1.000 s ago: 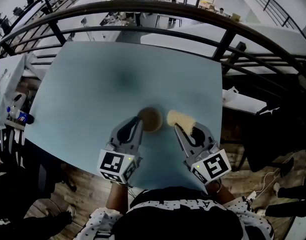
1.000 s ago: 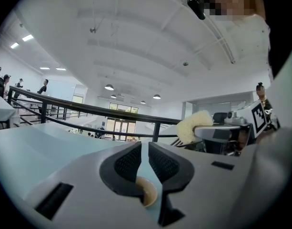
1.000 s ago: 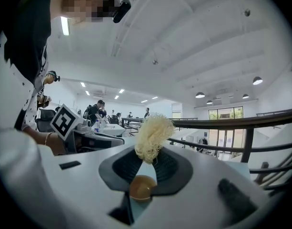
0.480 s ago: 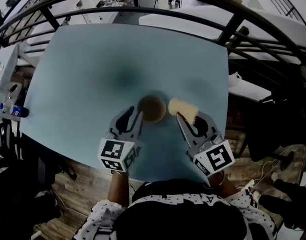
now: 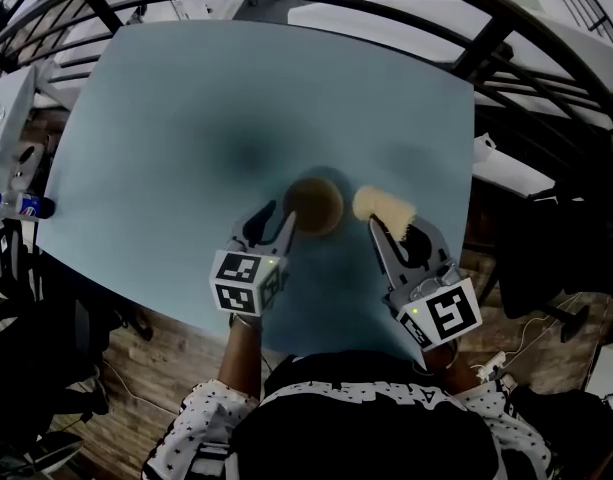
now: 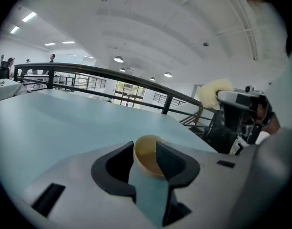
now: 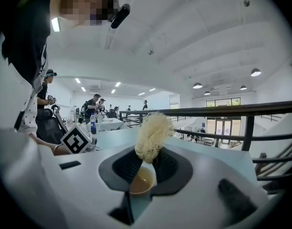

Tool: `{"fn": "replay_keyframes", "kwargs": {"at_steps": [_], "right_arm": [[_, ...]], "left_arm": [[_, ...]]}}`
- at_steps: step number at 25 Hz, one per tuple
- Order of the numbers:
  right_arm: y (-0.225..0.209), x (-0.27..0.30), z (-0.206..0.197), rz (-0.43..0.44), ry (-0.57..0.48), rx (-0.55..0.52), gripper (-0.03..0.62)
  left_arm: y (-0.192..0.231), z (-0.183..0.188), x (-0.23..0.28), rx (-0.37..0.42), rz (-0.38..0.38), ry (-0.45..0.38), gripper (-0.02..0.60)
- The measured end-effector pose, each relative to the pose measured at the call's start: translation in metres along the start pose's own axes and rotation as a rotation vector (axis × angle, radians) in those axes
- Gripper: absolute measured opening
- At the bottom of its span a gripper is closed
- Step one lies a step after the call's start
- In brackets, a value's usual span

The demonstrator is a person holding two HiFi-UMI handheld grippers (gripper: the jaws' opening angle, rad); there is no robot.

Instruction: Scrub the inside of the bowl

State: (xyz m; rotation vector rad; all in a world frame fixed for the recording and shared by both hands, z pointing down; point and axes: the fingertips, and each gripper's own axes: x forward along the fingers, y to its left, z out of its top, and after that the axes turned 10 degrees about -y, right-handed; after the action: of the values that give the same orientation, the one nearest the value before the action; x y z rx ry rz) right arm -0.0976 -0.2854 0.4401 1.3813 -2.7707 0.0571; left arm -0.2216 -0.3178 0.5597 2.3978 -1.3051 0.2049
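Head view, bowl: the small round tan bowl [image 5: 314,206] is sitting upright on the pale blue counter [image 5: 186,108], near its front edge and between the two tongs.
Head view, left tongs: the left tongs [image 5: 276,220] are reaching in from the bowl's near-left side, with their tips right at its rim.
Head view, right tongs: the right tongs [image 5: 396,232] are carrying a pale yellow fibrous scrubber [image 5: 384,208] just beside the bowl's right rim, not over its opening.
Left gripper view: the jaws are standing apart and are not clamping anything. The bowl is lying straight ahead at their tips, with the right-hand jaw overlapping its rim.
Right gripper view: the jaws are pinching the scrubber's base, and its tuft is sticking up past them. The bowl is showing low in the gap, ahead and below.
Deciding relation: the bowl is lying to the left of the scrubber and lower, so I judge the right tongs are the nearer ones for going in.
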Motion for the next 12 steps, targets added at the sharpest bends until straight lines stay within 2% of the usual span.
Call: {"fn": "replay_keyframes", "kwargs": {"at_steps": [12], "right_arm": [[-0.013, -0.006, -0.006, -0.059, 0.021, -0.001, 0.06]], "left_arm": [[0.012, -0.035, 0.026, -0.064, -0.007, 0.105, 0.147]]}}
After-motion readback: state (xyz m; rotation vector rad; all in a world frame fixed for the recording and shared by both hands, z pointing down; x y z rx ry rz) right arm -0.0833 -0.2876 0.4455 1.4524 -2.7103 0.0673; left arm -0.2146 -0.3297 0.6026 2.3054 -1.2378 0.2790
